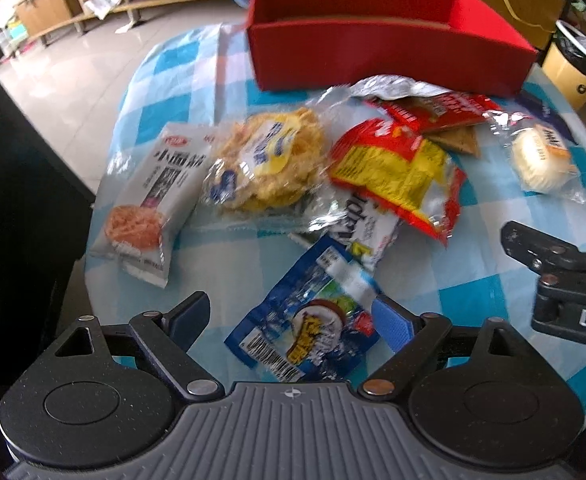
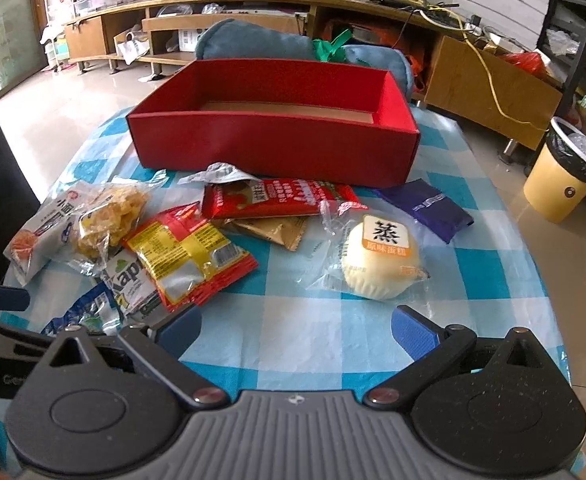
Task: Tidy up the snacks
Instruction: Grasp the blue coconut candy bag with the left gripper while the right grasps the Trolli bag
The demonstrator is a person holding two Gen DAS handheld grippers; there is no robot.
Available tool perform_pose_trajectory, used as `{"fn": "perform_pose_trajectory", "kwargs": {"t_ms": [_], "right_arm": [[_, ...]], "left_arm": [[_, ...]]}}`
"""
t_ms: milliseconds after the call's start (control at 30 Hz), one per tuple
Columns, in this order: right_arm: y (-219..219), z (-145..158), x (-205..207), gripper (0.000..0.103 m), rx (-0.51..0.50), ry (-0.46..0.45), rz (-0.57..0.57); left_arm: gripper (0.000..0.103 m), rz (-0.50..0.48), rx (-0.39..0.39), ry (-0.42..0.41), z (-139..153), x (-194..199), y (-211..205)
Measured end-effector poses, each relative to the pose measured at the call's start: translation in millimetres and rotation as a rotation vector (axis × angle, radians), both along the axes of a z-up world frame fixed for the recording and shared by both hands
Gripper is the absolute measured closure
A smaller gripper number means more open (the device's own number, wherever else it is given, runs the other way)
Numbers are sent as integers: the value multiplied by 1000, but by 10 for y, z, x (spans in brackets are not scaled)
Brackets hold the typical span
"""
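1. The left gripper (image 1: 289, 316) is hovering with its jaws standing wide over the blue crinkly foil coconut-candy packet (image 1: 309, 320), which is lying flat between the blue pads, nearest of all; the pads are not pressing on it.
2. The right gripper (image 2: 297, 324) is also standing wide and holding nothing, poised over bare blue-and-white checked tablecloth (image 2: 293, 344), with the round pale steamed cake in a clear plastic wrapper (image 2: 379, 258) just beyond.
3. The blue packet is looking light, thin and slippery; pinching it across its flat body or a sealed edge seems safest. The cake is probably soft and crushable, so its loose wrapper edge is likely the better hold.
4. Further off, the red-and-yellow foil snack pouch (image 2: 191, 258) is overlapping a white packet, with a clear bag of golden crisps (image 1: 267, 160) and a white noodle-snack packet (image 1: 153, 200) to the left.
5. Farthest, the open red rectangular cardboard box (image 2: 273, 148) is sitting empty, as far as its visible floor shows.
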State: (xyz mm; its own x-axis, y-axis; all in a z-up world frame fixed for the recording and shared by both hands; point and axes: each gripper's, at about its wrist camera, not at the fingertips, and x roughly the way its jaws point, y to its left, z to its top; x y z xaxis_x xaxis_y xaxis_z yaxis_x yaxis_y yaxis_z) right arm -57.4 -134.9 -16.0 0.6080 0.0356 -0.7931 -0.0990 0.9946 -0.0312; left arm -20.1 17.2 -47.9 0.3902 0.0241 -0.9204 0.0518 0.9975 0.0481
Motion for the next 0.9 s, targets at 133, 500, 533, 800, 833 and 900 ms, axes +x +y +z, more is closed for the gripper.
{"fn": "perform_pose_trajectory", "kwargs": {"t_ms": [133,500,533,800,833,900], "right_arm": [[-3,7,27,4,26,13,9],[-50,45,249,5,116,64,13],[-29,74,283,5,114,56,27],[415,47,606,23,-47,53,349],[465,10,654,25,-63,67,384],[558,-70,721,31,-64,112,461]], "left_arm": [[10,2,-12,8,-13,14,50],[8,-230,61,51,-247,-52,-191],[11,-217,34,59,-233,-45,-141],[21,-157,-36,79,-200,-76,59],[21,-151,-42,80,-200,-74,79],[21,-143,-51,80,-199,-78,117]]}}
